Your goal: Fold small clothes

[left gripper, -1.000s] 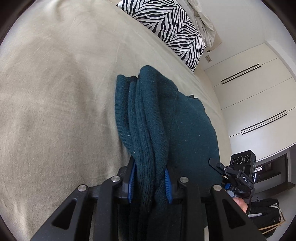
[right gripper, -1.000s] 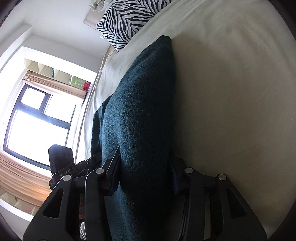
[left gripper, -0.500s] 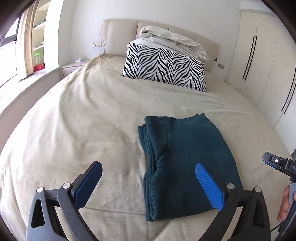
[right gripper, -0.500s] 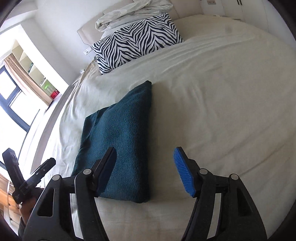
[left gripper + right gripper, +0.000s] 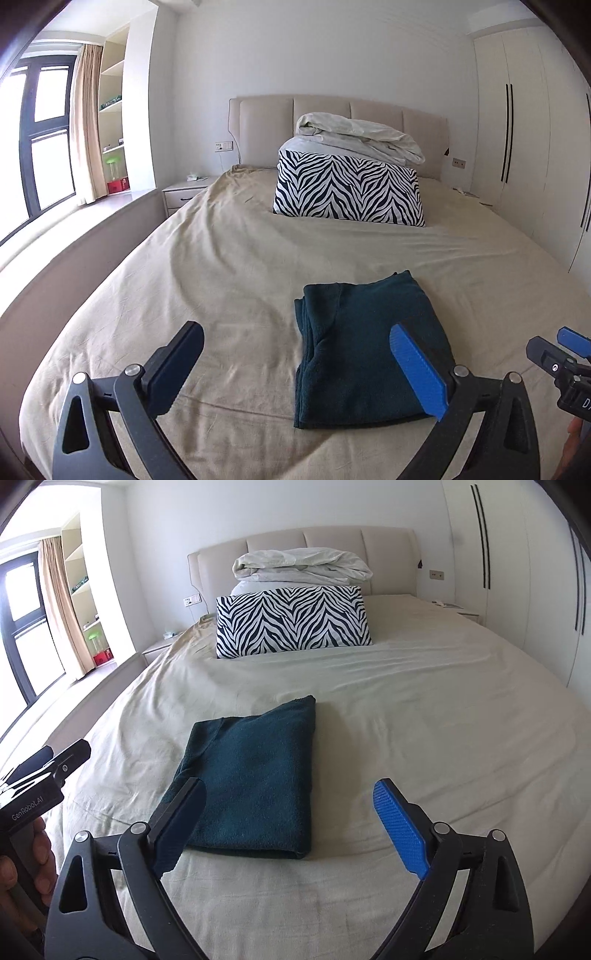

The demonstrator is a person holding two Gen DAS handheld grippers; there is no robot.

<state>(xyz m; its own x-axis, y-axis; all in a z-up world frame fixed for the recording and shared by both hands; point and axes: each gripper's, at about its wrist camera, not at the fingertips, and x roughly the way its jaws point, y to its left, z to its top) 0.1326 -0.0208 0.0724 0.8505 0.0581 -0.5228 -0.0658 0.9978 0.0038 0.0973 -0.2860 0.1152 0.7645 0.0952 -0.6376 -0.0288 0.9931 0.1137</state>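
Observation:
A dark teal knitted garment [image 5: 365, 350] lies folded into a flat rectangle on the beige bed sheet [image 5: 229, 280]; it also shows in the right wrist view [image 5: 255, 779]. My left gripper [image 5: 295, 362] is open and empty, held above the bed on the near side of the garment. My right gripper [image 5: 290, 816] is open and empty, above the garment's near edge. The right gripper's tip shows at the right edge of the left wrist view [image 5: 561, 354], and the left gripper's tip at the left of the right wrist view [image 5: 55, 764].
A zebra-striped pillow [image 5: 347, 192] with a rolled white duvet [image 5: 362, 136] on it stands against the padded headboard. A nightstand [image 5: 181, 194] and a window are to the left. White wardrobes [image 5: 524, 147] line the right wall.
Both grippers opened and let go of the folded garment, then drew back and up. The garment now lies flat on the bed, farther from both cameras.

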